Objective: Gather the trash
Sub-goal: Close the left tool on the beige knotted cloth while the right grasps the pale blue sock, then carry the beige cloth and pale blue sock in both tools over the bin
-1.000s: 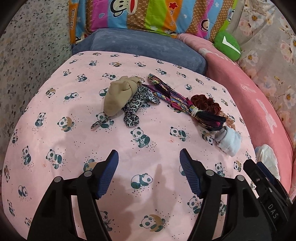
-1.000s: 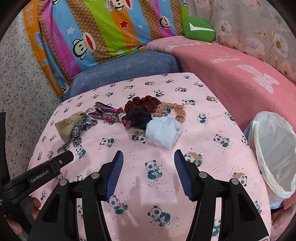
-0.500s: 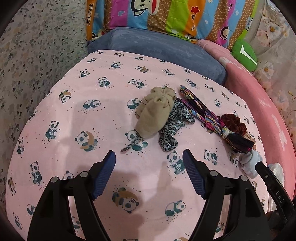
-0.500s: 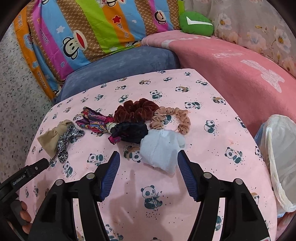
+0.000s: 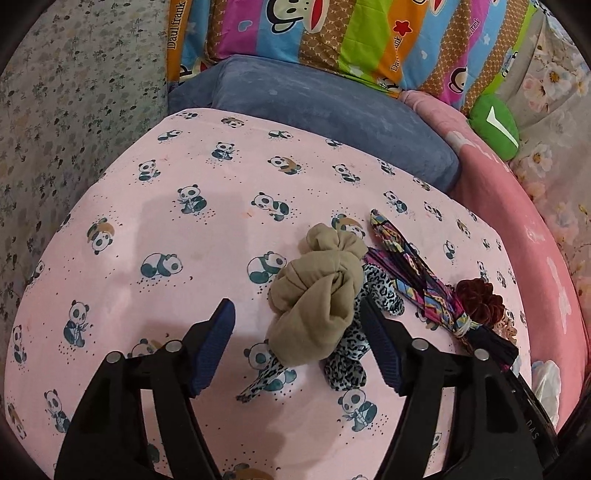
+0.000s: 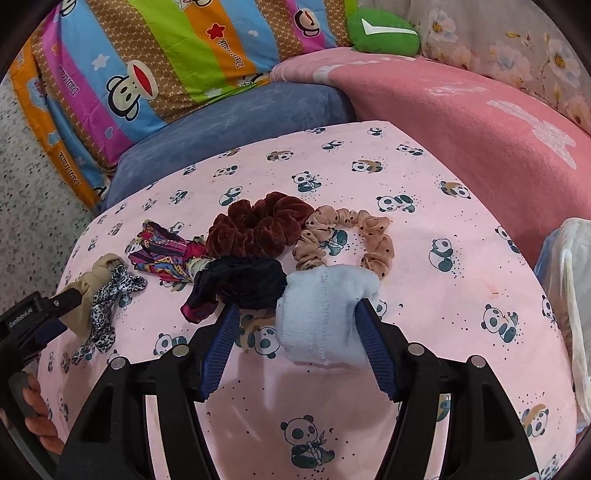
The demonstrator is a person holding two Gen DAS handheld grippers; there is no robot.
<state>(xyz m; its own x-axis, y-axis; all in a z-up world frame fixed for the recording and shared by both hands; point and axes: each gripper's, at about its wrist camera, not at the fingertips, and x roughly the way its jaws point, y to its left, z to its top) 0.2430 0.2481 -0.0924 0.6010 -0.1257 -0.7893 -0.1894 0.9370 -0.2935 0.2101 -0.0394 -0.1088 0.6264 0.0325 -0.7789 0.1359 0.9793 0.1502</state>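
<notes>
The left gripper (image 5: 297,345) hangs over the pink panda sheet (image 5: 177,229) with its jaws closing; the beige knot (image 5: 314,295) and the leopard band (image 5: 347,354) under it lie between the pads, which do not yet press on them. The right pad stands just beside the leopard band, the left pad well apart from the beige knot.

The right gripper (image 6: 295,334) has its jaws apart around the pale blue sock (image 6: 325,314). The right pad touches the sock's edge; the left pad stands clear of it, so nothing is gripped.

Just beyond the sock lie the black scrunchie (image 6: 243,280), touching it on the left, the maroon scrunchie (image 6: 258,225) behind that, and the dotted tan scrunchie (image 6: 343,236) curving round to meet the sock's top. A striped band (image 6: 162,254) runs left from the black scrunchie toward the beige knot.

At the right edge of the right view, beside the sheet, stands a bin lined with a white bag (image 6: 572,295). Behind the sheet sit a blue cushion (image 6: 229,125), a striped monkey pillow (image 6: 177,51), a pink blanket (image 6: 461,122) and a green toy (image 6: 384,33). A hand (image 6: 35,417) shows at the lower left of the right view, holding the left gripper.
</notes>
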